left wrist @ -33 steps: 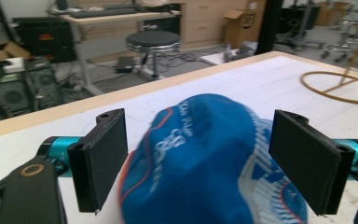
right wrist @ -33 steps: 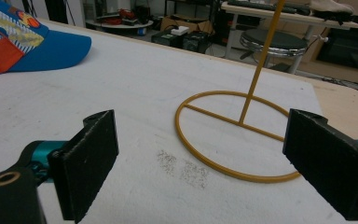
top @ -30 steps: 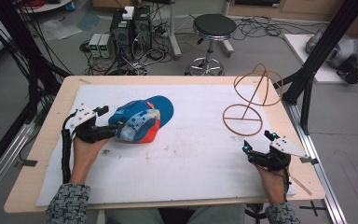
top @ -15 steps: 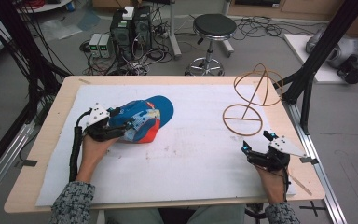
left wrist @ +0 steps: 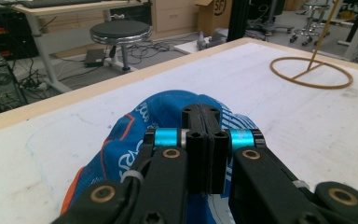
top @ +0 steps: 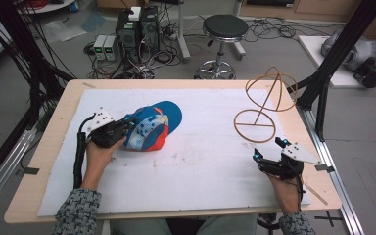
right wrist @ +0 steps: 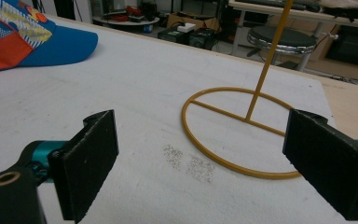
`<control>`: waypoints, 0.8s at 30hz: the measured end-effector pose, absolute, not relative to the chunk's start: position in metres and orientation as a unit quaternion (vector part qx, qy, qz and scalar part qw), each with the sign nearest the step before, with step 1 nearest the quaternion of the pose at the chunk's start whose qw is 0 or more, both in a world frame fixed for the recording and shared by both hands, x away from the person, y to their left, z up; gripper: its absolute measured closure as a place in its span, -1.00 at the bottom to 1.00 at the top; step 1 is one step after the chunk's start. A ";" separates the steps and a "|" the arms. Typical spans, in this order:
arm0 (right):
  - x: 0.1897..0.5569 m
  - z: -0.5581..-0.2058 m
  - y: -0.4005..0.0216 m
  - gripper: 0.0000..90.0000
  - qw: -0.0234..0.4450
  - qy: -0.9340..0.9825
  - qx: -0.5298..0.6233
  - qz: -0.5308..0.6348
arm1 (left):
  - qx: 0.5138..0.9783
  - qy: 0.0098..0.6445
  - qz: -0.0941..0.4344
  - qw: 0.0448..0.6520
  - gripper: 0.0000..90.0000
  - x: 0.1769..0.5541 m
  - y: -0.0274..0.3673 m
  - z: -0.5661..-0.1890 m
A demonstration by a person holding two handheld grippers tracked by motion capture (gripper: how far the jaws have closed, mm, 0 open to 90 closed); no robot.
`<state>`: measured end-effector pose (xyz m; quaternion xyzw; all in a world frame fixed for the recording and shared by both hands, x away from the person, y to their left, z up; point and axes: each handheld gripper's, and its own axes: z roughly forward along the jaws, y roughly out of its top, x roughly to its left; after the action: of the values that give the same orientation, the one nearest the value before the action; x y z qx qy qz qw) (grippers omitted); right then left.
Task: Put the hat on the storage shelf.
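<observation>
The cap [top: 152, 128] lies on the white sheet [top: 196, 166] of the desk [top: 54, 147], well left of the wire stand [top: 264, 105]. The left gripper [top: 127, 128] has just been closing, its fingers now clamped on the cap's fabric. The right gripper [top: 269, 149], just below the stand's base ring, has its fingers apart.

place: lab | signs: computer towers [top: 137, 27] amid tangled floor cables [top: 169, 51] | black frame struts [top: 345, 46] around worktop [top: 44, 161] | round stool [top: 225, 29]; cabinets behind
</observation>
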<state>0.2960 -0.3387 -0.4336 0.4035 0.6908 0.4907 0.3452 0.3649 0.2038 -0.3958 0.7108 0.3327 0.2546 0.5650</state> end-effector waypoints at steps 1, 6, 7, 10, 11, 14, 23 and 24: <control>0.296 -0.434 -0.339 -0.79 0.346 0.691 0.402 0.491 | 0.708 0.334 0.252 0.569 0.98 0.365 0.202 -0.394; 0.299 -0.434 -0.337 -0.79 0.342 0.691 0.402 0.494 | 0.716 0.326 0.252 0.563 0.99 0.368 0.194 -0.381; 0.300 -0.434 -0.336 -0.79 0.341 0.691 0.402 0.494 | 0.716 0.326 0.252 0.563 0.99 0.368 0.194 -0.381; 0.301 -0.434 -0.334 -0.79 0.339 0.693 0.400 0.495 | 0.719 0.323 0.247 0.564 0.99 0.370 0.187 -0.367; 0.302 -0.434 -0.334 -0.79 0.339 0.694 0.398 0.495 | 0.718 0.323 0.245 0.566 0.99 0.371 0.185 -0.363; 0.302 -0.433 -0.334 -0.79 0.339 0.695 0.396 0.495 | 0.715 0.321 0.235 0.575 0.99 0.374 0.180 -0.351; 0.302 -0.434 -0.336 -0.79 0.337 0.694 0.399 0.496 | 0.715 0.309 0.229 0.583 0.99 0.381 0.162 -0.322; 0.301 -0.434 -0.336 -0.79 0.336 0.694 0.399 0.496 | 0.715 0.304 0.229 0.586 0.99 0.382 0.159 -0.316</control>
<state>0.3011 -0.3359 -0.4336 0.3993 0.6939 0.4964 0.3357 0.3818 0.1586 -0.3160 0.7151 0.3040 0.2294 0.5862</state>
